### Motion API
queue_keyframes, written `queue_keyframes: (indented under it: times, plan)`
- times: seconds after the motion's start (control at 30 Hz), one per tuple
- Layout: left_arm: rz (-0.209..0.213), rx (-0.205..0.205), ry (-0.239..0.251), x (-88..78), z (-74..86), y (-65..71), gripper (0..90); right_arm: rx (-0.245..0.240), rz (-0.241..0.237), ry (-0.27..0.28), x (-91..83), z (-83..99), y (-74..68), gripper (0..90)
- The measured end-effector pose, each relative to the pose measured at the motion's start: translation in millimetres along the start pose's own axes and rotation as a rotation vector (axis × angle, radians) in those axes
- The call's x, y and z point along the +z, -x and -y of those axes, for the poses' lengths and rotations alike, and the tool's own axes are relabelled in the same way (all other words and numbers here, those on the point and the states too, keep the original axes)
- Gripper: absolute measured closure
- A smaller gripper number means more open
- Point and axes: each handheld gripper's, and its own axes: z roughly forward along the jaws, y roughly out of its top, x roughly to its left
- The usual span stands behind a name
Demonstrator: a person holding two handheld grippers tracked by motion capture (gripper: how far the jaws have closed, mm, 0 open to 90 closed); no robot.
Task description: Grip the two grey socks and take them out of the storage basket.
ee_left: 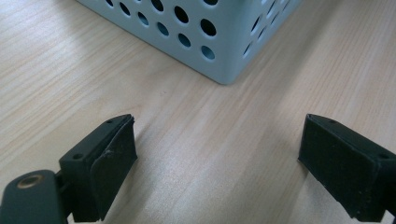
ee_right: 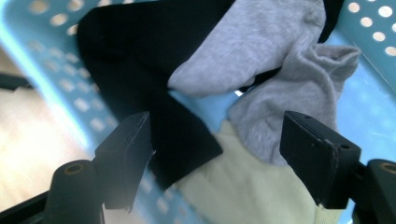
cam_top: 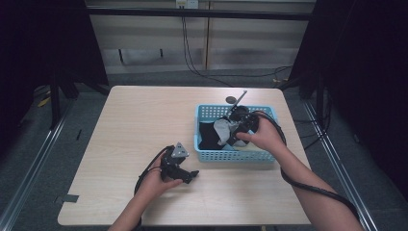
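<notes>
A light blue perforated basket (cam_top: 208, 155) stands right of the table's centre and holds socks: black ones (ee_right: 140, 51), grey ones (ee_right: 261, 51) and a pale yellow one (ee_right: 243, 191). My right gripper (ee_right: 217, 151) hovers over the socks inside the basket (ee_right: 56, 84), jaws open with nothing pinched between them; in the high view the right gripper (cam_top: 235, 132) sits over the basket's middle. My left gripper (ee_left: 217, 161) rests low over bare table, open and empty, facing the basket's corner (ee_left: 224, 70). From above, the left gripper (cam_top: 185, 175) lies just left of the basket's front corner.
The wooden table (cam_top: 144, 120) has free surface left of and behind the basket. A small dark disc with a thin rod (cam_top: 235, 100) stands just behind the basket. Cables trail from both grippers; the right one loops along the forearm (cam_top: 308, 185).
</notes>
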Motion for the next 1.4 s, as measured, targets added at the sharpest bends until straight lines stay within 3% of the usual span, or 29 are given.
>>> queue_keyframes:
  times: [0.23,0.43,0.67,0.8,0.9,1.03,1.07,1.4]
  plan:
    - [-0.002,0.0,0.0,0.1,0.0,0.2,10.0,0.039,0.012,-0.017,20.3,-13.3,8.1,26.1]
    - [-0.002,0.001,-0.001,0.0,0.0,0.2,9.9,0.092,-0.006,-0.006,31.0,-18.4,16.1,27.3]
    - [-0.001,0.001,-0.001,0.1,-0.1,0.1,9.7,0.103,-0.031,-0.02,45.1,-21.9,15.0,30.6]
    - [-0.001,0.001,-0.001,0.1,-0.1,0.1,9.7,0.081,-0.029,-0.044,55.2,-25.3,8.6,34.0]
    - [0.001,0.002,-0.001,0.2,-0.1,0.1,9.7,0.075,-0.023,-0.072,59.8,-27.5,5.1,46.6]
    - [0.001,0.008,-0.005,-0.1,-0.1,-0.2,9.7,0.061,-0.004,-0.106,56.3,-28.2,4.6,76.3]
    - [0.001,0.002,-0.001,0.1,-0.1,0.1,9.7,0.059,-0.012,-0.106,55.1,-27.8,5.4,79.4]
    - [0.002,0.001,-0.001,0.1,-0.1,0.0,9.7,0.015,-0.014,-0.124,31.6,-27.1,4.2,83.9]
